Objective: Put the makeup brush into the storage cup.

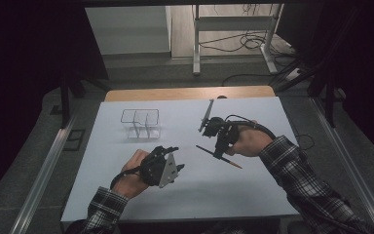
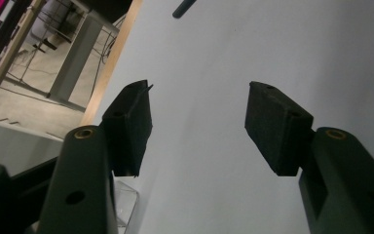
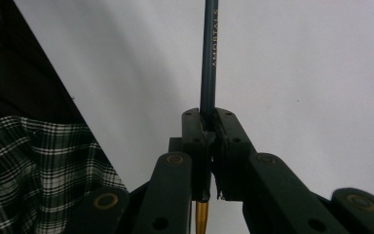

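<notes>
A dark teal pencil [image 1: 233, 164] with a gold end lies low over the white mat, right of centre. My right gripper [image 1: 218, 153] is shut on the pencil's middle. In the right gripper view the pencil [image 3: 209, 48] runs straight up out of that gripper [image 3: 208, 122], pinched between the jaws, with the gold part below them. My left gripper [image 1: 176, 158] stands open to the left of the pencil with nothing in it. In the left gripper view its jaws stand wide apart over bare mat [image 2: 199, 107], and the pencil's dark end [image 2: 184, 7] shows at the top edge.
A clear, wire-edged divided holder [image 1: 140, 124] stands on the white mat [image 1: 253, 195] at the back left; its corner [image 2: 126, 204] shows low in the left gripper view. A wooden table edge [image 1: 190, 93] runs along the far side. A plaid sleeve [image 3: 29, 170] is on the left.
</notes>
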